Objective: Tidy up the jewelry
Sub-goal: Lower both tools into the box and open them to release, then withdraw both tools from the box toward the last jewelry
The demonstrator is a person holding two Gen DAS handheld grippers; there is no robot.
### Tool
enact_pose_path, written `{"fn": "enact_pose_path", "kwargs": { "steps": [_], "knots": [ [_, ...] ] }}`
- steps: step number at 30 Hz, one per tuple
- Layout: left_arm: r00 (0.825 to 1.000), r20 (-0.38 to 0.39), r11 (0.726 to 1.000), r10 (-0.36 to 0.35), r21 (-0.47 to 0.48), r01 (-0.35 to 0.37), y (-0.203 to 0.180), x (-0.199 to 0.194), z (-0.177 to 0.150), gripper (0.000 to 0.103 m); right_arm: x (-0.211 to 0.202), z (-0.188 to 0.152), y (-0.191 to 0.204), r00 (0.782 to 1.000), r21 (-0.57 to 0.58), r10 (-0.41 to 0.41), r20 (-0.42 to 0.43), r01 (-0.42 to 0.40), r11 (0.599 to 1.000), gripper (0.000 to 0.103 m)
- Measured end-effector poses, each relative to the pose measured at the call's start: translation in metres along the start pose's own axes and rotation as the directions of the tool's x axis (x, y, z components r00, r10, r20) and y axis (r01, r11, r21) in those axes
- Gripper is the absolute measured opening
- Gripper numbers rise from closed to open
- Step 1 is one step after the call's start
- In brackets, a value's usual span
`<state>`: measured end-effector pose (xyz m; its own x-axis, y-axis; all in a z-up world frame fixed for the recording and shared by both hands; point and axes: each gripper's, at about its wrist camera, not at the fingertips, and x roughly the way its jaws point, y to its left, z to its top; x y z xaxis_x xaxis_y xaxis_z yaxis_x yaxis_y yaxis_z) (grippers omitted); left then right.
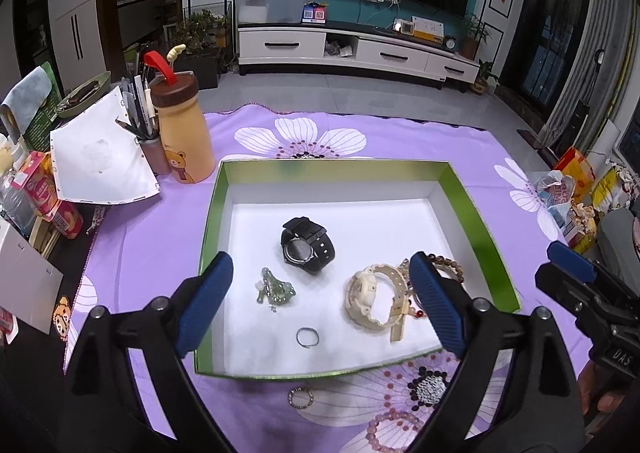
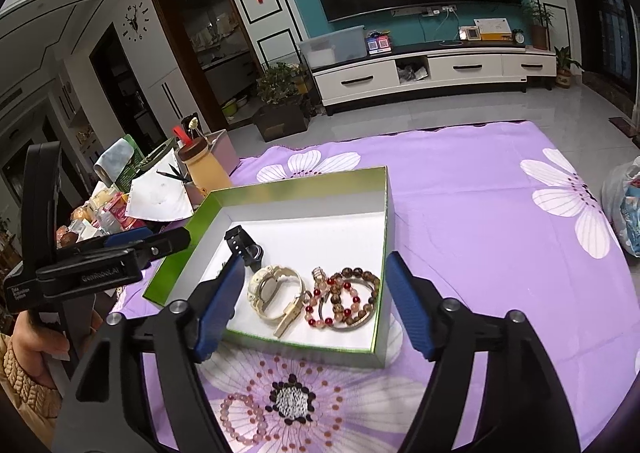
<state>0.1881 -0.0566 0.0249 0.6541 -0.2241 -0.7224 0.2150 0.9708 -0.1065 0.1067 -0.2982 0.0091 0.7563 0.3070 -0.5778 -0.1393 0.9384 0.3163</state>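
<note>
Right now my left tool (image 1: 320,293) and my right tool (image 2: 316,307) both hang released, fingers spread wide and empty, over the near edge of the green-walled box (image 1: 476,209) on the purple flowered worktop (image 1: 160,237). Inside on its white floor lie a black watch (image 1: 306,245), a green jade charm (image 1: 276,289), a thin ring (image 1: 307,337), a cream watch (image 1: 374,299) and, in the right corner, a cluster of beaded bracelets (image 2: 346,299). Outside, just beside the near wall, a beaded ring (image 1: 301,397) and a pink bead bracelet (image 1: 394,431) rest on the cloth.
</note>
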Motion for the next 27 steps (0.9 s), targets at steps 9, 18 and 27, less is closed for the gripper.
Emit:
{"fn": "enact_pose_path", "kwargs": {
  "steps": [9,18,27],
  "knots": [
    [1.000,0.025,1.000,-0.015,-0.008,0.015,0.001,-0.027,-0.008,0.101,-0.023,-0.015,0.008,1.000,-0.003,-0.025,-0.006,0.025,1.000,0.090],
    [0.999,0.034,1.000,-0.015,-0.026,0.016,0.007,-0.049,-0.022,0.101,-0.045,-0.028,0.013,1.000,-0.004,-0.028,-0.014,0.028,1.000,0.096],
    [0.999,0.025,0.998,-0.024,-0.050,0.025,0.017,-0.066,-0.045,0.101,-0.058,-0.049,0.018,0.999,0.013,-0.012,-0.041,0.013,1.000,0.096]
  ]
}}
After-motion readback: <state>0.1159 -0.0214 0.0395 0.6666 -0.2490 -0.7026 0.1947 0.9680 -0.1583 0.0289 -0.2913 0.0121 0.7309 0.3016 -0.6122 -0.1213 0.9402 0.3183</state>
